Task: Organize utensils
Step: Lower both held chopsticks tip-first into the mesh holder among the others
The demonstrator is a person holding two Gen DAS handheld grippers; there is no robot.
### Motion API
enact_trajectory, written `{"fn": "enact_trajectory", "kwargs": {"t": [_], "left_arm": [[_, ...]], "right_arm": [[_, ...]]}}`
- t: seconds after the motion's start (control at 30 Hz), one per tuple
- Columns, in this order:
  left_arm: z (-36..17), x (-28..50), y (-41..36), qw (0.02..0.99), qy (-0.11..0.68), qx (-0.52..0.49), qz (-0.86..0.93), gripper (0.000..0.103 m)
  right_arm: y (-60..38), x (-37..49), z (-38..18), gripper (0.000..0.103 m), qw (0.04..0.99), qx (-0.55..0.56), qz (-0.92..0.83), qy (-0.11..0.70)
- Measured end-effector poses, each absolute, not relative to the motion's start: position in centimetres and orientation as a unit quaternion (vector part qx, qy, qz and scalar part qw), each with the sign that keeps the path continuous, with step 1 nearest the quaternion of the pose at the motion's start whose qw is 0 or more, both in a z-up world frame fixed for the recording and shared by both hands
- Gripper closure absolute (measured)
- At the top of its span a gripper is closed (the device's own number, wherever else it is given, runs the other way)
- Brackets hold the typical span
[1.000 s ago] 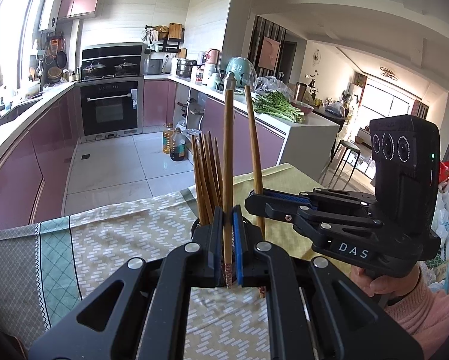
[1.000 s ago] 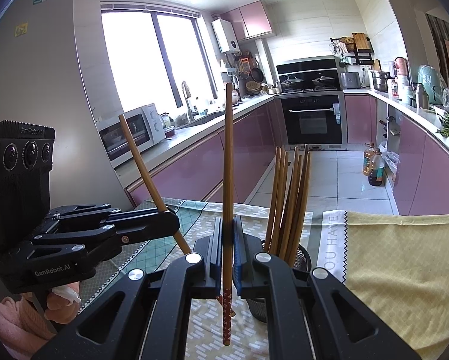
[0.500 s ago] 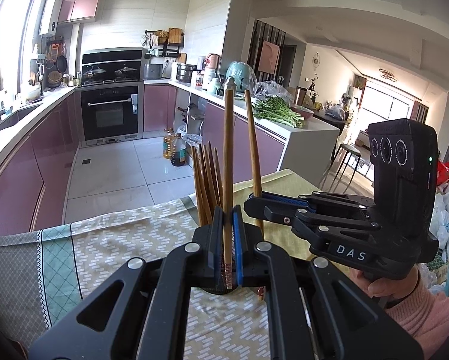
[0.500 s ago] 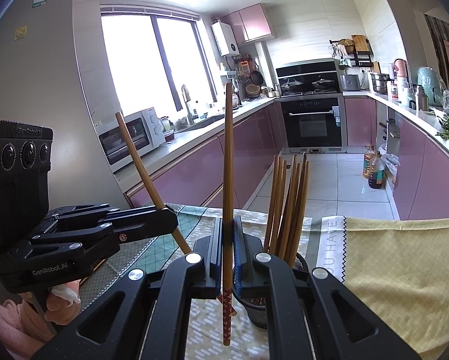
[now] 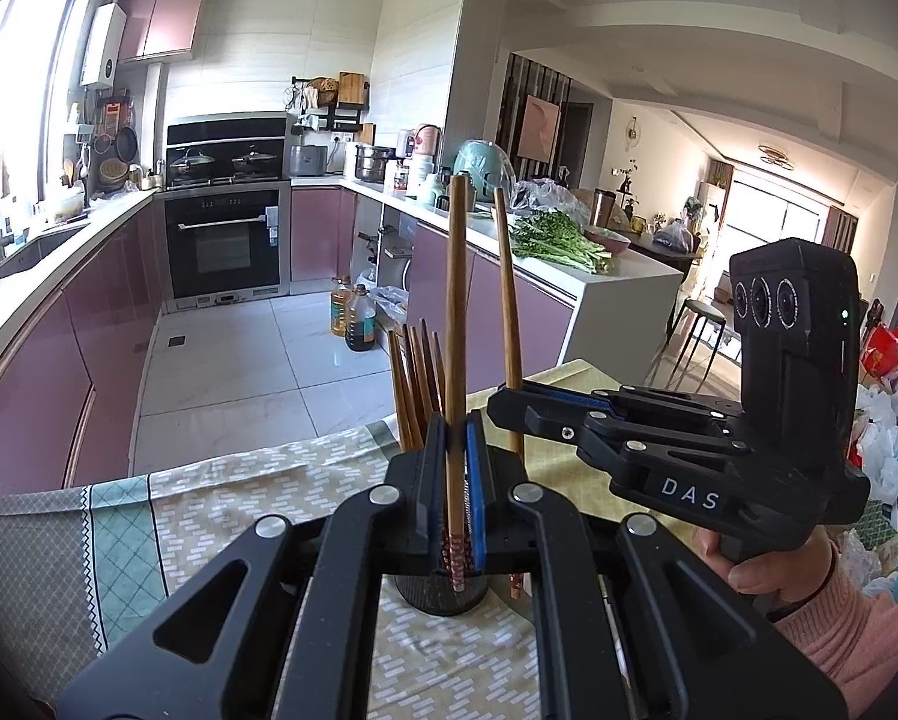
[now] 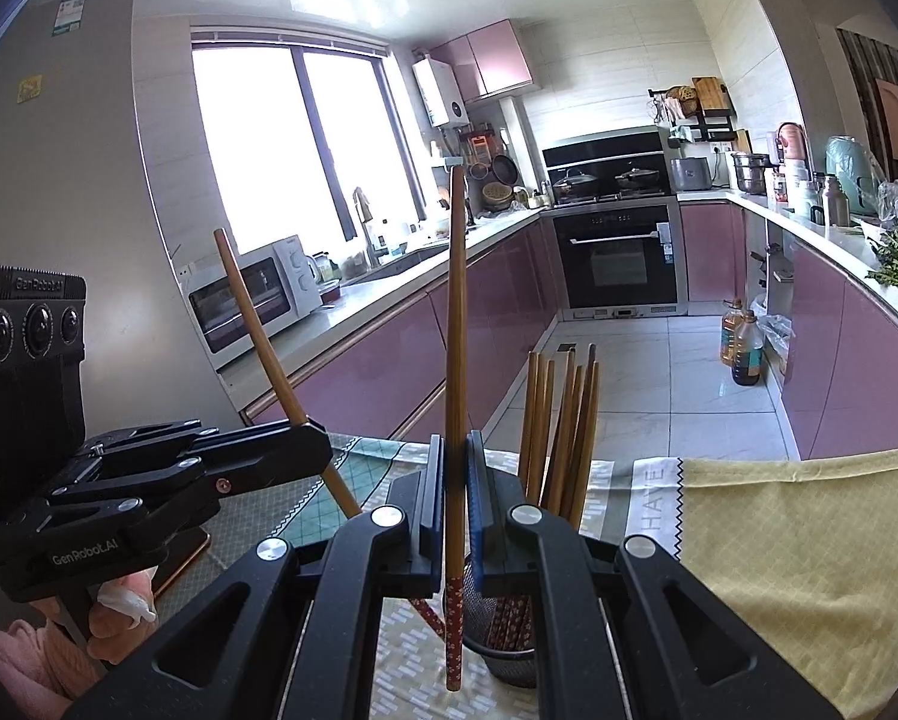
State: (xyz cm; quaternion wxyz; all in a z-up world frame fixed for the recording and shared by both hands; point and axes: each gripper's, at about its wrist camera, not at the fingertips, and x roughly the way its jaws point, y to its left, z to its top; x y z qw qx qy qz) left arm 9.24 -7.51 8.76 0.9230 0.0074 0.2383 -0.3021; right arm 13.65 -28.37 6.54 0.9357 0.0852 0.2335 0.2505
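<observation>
My left gripper [image 5: 456, 468] is shut on one brown chopstick [image 5: 456, 324], held upright with its patterned tip just over a black mesh holder [image 5: 440, 591]. The holder stands on the tablecloth and holds several chopsticks [image 5: 416, 384]. My right gripper [image 6: 456, 486] is shut on another chopstick [image 6: 456, 324], also upright, its patterned tip beside the holder [image 6: 509, 657] with its chopsticks [image 6: 560, 420]. Each gripper shows in the other's view: the right one [image 5: 509, 405] on the right, the left one [image 6: 320, 450] on the left, each with its chopstick.
A patterned tablecloth [image 5: 221, 510] with a yellow part [image 6: 791, 546] covers the table. Behind are pink kitchen cabinets [image 6: 389, 372], an oven [image 5: 224, 252], oil bottles [image 5: 353, 321] on the tiled floor and a counter with greens [image 5: 560, 237].
Both grippers have moved down and closer to the holder with their chopsticks. The holder now sits lower and nearer in both views.
</observation>
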Motion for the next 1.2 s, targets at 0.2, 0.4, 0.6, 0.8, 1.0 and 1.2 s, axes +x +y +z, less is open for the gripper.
{"fn": "enact_trajectory", "kwargs": {"t": [0.2,0.4,0.6,0.8,1.0,1.2], "left_arm": [[9.6,9.3,-7.9,0.925,0.229,0.007,-0.302,0.096],[9.9,9.0,-8.1,0.927,0.223,0.009,-0.301,0.096],[9.8,9.6,-8.7,0.927,0.227,0.01,-0.298,0.096],[9.6,9.8,-9.2,0.927,0.231,0.018,-0.296,0.096],[9.7,10.3,-8.8,0.925,0.237,0.017,-0.298,0.096],[9.8,10.7,-8.7,0.924,0.242,0.019,-0.296,0.096]], "right_arm": [[-28.4,14.2,7.0,0.097,0.938,0.087,0.247,0.229],[-28.5,14.7,6.9,0.097,0.941,0.087,0.237,0.226],[-28.7,15.2,6.5,0.097,0.944,0.091,0.225,0.224],[-28.5,15.7,6.1,0.097,0.946,0.092,0.215,0.224],[-28.4,16.2,5.6,0.097,0.947,0.092,0.21,0.227],[-28.0,16.1,5.4,0.097,0.947,0.09,0.206,0.229]]}}
